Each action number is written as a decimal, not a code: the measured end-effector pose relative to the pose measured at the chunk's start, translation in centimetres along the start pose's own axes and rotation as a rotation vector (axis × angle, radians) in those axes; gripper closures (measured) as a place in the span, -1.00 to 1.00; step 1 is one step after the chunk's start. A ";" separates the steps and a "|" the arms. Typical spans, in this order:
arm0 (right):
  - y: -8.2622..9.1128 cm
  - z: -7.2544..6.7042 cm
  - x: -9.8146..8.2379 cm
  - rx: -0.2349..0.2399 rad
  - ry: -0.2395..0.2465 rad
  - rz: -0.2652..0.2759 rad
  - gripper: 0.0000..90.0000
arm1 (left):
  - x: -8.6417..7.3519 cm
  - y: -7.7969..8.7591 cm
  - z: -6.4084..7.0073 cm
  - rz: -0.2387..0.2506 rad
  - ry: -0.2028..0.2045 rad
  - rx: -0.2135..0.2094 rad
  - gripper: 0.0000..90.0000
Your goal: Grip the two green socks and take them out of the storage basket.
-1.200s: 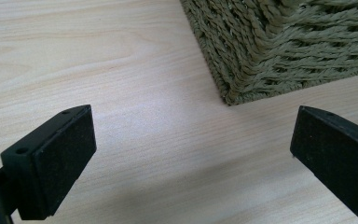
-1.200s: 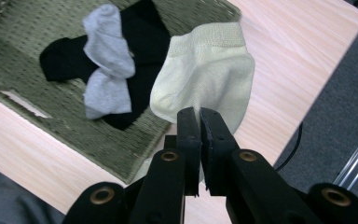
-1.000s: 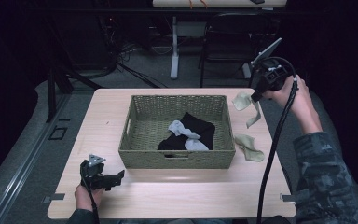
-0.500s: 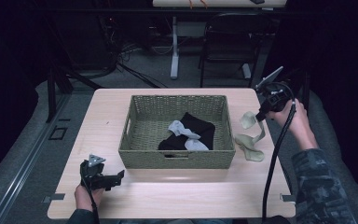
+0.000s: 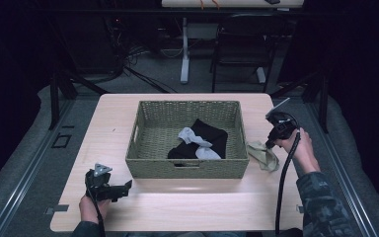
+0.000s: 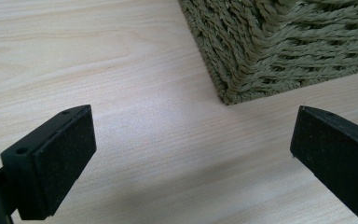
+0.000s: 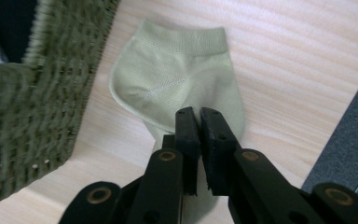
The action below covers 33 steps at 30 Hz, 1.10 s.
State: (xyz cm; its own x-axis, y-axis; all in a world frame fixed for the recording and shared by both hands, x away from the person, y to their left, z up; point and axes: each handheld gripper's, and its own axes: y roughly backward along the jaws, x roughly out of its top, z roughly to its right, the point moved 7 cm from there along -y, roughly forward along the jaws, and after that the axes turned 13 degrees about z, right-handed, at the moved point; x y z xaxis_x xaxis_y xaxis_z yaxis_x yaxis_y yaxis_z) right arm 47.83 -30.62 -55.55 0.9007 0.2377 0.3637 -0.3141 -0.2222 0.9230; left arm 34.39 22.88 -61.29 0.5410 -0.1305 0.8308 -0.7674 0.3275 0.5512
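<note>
Right gripper [image 7: 199, 116] low at the counter's right edge, fingers clenched on a pale green ankle sock [image 7: 177, 84] that lies on the light wooden counter [image 5: 177, 207] just beside the olive woven basket [image 5: 187, 168]. Basket holds black and grey cloth, probably socks [image 5: 197, 143]. Left gripper [image 5: 123, 186] rests front-left, fingers spread, holding nothing.
</note>
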 end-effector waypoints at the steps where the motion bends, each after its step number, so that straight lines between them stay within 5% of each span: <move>1: -0.2 0.1 -0.1 -0.002 -0.001 -0.005 0.85 | 0.0 0.0 0.0 0.003 0.002 0.000 -1.00; 9: 0.7 -0.4 0.1 -0.003 0.020 0.047 0.34 | 0.0 0.0 0.0 0.001 0.001 0.000 -1.00; 19: 5.3 -2.3 -0.7 0.028 0.087 0.159 -0.59 | 0.0 0.0 0.0 0.004 -0.001 0.001 -1.00; 33: 8.0 -4.8 -4.2 0.047 0.150 0.270 -0.91 | 0.1 -0.1 0.1 0.008 -0.001 0.003 -1.00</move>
State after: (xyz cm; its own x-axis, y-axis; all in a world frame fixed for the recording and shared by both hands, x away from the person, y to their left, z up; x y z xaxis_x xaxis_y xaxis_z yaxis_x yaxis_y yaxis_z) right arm 40.11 -28.81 -49.11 0.7314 0.3003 0.6123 -0.5183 -0.3388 0.7852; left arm 34.45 22.80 -61.26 0.5340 -0.1291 0.8356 -0.7731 0.3255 0.5444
